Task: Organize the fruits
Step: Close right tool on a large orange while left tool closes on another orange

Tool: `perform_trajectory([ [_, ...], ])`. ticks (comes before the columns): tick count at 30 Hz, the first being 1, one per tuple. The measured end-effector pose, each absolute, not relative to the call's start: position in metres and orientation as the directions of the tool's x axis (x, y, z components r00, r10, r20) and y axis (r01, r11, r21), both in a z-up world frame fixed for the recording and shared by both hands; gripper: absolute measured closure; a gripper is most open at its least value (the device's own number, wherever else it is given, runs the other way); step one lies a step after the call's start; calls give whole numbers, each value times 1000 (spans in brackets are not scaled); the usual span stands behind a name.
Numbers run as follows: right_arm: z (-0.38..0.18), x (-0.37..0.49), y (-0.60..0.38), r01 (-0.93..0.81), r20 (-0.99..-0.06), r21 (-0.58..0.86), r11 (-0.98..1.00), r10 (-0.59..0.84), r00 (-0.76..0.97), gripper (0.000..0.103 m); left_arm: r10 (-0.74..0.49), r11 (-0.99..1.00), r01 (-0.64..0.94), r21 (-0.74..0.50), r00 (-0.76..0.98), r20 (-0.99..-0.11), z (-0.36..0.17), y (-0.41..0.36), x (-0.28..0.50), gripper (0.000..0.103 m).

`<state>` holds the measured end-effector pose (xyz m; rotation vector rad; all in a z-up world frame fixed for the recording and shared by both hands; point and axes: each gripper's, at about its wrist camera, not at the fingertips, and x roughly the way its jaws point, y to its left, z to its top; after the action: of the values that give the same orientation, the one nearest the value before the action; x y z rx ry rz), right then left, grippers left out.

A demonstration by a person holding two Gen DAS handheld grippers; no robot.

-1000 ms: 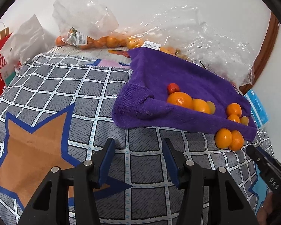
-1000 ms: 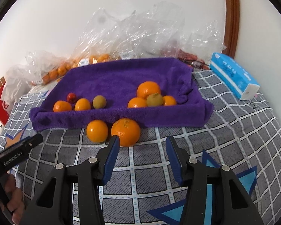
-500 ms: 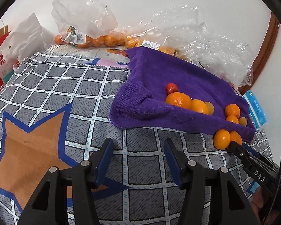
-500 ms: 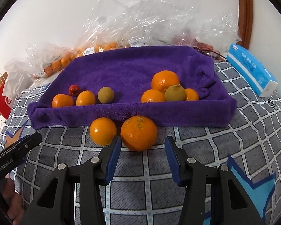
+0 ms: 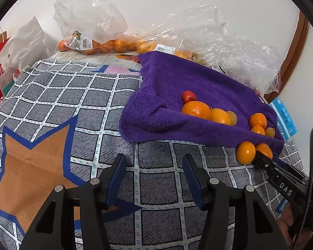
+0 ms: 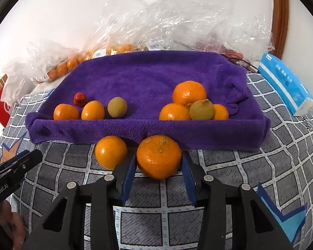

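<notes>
Up on the purple towel [image 6: 148, 79], draped like a shallow tray, fruit lies in two clusters: left, two oranges, a small red fruit [image 6: 80, 99] and a greenish one; right, three oranges around another greenish fruit [image 6: 202, 110]. Clear plastic bags [image 6: 167, 20] at the far wall hold more oranges. On the grey checked cloth [image 6: 250, 166], just near of the towel's front edge, sit a small orange [image 6: 110, 152] and a large orange [image 6: 159, 156]. The right gripper [image 6: 158, 166] angles downward, its jaws, which have just been closing, bracketing the large orange; whether the blue pads press it I cannot tell. The left gripper [image 5: 154, 179] hovers over bare cloth, partly open and empty.
</notes>
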<state>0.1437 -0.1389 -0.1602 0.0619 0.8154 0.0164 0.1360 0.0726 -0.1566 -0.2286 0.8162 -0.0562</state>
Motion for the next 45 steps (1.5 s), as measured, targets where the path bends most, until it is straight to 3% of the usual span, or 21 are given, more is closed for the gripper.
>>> perform_trajectory([
  [14,-158,98,-166,57,-702,31,998,-18,712,61,-190,974,45,-224,702,-686,-151,63,128,49],
  [23,-157,86,-185,71,-691,6,997,-47,721,61,-234,971,120,-206,652,-721,-149,41,121,49],
  [36,-154,88,-215,108,-667,76,991,-30,745,61,-322,947,195,-256,575,-752,-150,-9,136,49],
  [45,-156,89,-236,137,-670,123,983,-20,742,61,-320,947,210,-243,556,-767,-153,-34,148,51],
])
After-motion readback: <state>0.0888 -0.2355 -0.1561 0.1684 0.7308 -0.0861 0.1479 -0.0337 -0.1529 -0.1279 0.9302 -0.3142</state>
